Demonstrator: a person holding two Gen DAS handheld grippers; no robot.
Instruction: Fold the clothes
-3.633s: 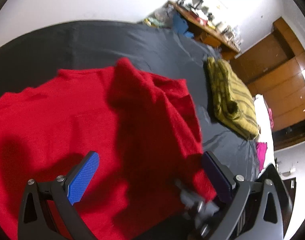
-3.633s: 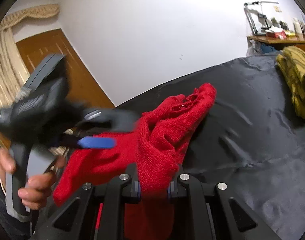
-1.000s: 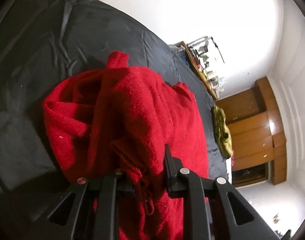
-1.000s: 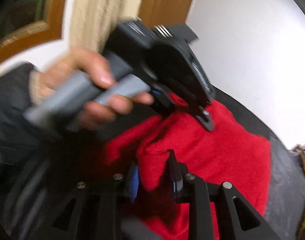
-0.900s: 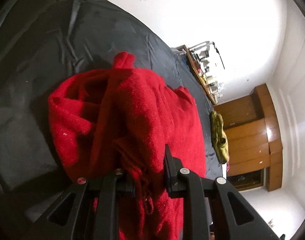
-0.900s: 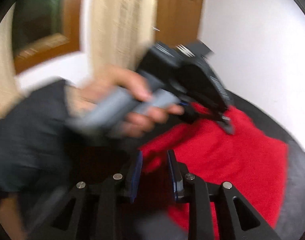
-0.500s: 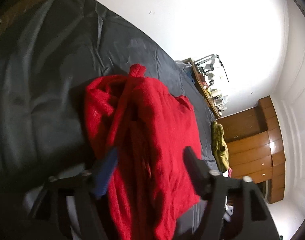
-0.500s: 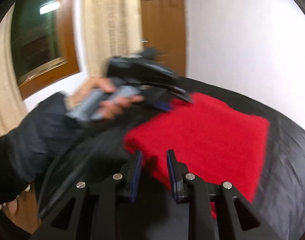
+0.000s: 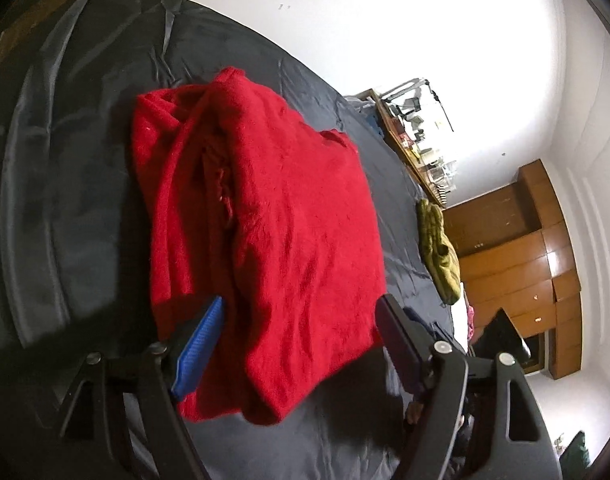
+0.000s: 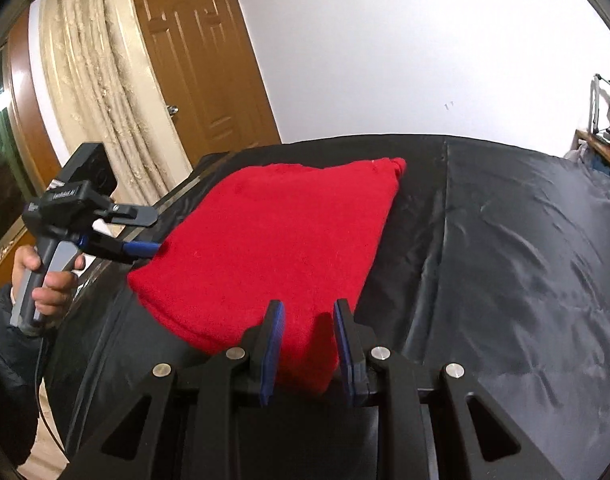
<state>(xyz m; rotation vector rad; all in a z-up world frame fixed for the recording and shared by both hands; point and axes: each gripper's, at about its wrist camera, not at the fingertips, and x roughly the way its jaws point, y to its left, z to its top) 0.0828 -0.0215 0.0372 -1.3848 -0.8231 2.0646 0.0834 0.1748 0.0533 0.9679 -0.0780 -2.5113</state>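
Left gripper [image 9: 301, 332], jaws spread wide and empty at the near edge of the red sweater [image 9: 273, 216], which lies folded on the dark sheet [image 9: 65, 160], presumably just laid there; right gripper [image 10: 307, 346], jaws narrowly parted, gripping nothing, beside its other corner.

One red sweater [image 9: 289, 216], one olive garment [image 9: 439, 248], two tools: left tool [image 9: 301, 344], right tool [image 10: 308, 344].
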